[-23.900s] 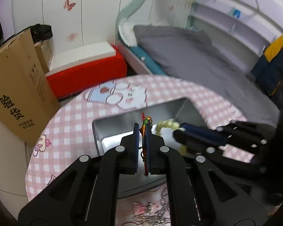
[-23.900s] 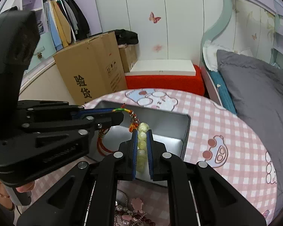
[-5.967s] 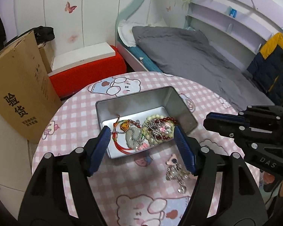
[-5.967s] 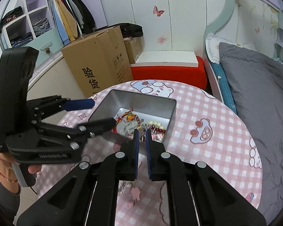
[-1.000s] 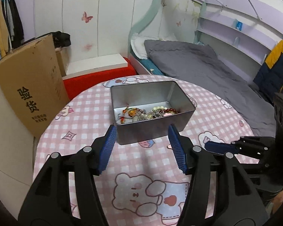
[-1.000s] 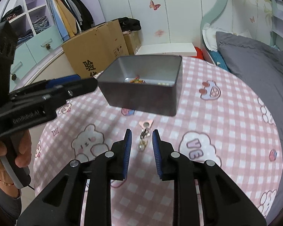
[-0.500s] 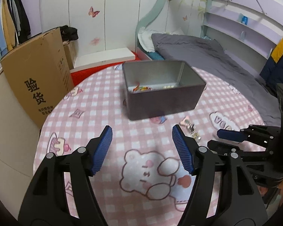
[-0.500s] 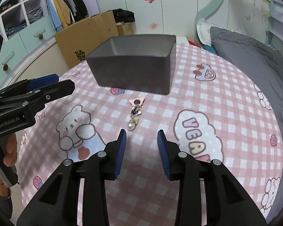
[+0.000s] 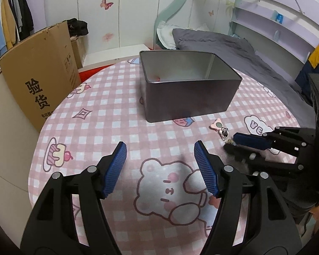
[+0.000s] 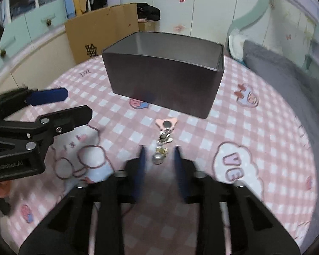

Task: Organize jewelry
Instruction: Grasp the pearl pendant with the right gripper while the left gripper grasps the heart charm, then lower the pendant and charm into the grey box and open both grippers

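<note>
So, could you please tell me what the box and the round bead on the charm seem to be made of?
Box: likely thin metal, a dull grey tin; the inner walls show a soft sheen. Bead: silvery-white and glossy, pearl-like, possibly imitation.

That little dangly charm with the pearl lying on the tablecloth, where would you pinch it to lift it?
Probably at the pearl end of the charm, coming from above on the side away from the metal tin. It lies flat, stretched out with its pink top toward the tin and the round pearl nearest the right hand-held gripper, whose open fingers already flank the pearl.
</note>
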Tool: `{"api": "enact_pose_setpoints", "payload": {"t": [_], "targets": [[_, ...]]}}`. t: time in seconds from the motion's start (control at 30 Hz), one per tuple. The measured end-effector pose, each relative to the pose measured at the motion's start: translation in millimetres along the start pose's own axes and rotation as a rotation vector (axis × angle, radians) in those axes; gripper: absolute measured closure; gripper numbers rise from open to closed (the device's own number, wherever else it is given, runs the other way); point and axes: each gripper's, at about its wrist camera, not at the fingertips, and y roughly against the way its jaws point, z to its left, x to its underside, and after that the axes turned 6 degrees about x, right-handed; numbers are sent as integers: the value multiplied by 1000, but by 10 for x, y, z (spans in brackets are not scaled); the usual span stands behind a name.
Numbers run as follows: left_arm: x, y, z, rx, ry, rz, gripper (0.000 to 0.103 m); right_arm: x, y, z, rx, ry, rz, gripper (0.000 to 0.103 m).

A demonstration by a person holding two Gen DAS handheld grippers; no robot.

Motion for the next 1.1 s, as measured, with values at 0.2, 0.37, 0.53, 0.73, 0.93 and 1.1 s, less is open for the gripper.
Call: {"api": "enact_pose_setpoints", "payload": {"t": [0.2, 0.37, 0.53, 0.73, 0.93, 1.1], "targets": [[-20, -85, -131, 32, -16, 15, 37, 119, 69, -202, 19, 2, 4, 94], [-59, -242, -432, 53, -74, 38, 37, 221, 111, -494, 12, -69, 0, 94], [-153, -418, -689, 57, -118, 53, 38, 245, 139, -648, -5, -106, -5, 94], [-196, -650, -809, 53, -158, 108, 63, 281, 169, -771, -42, -139, -8, 94], [-213, -605, -724, 83, -152, 119, 85, 280, 183, -787, -53, -138, -12, 94], [-235, -420, -576, 186, -90, 111, 85, 253, 260, -786, -101, -158, -24, 94]]}}
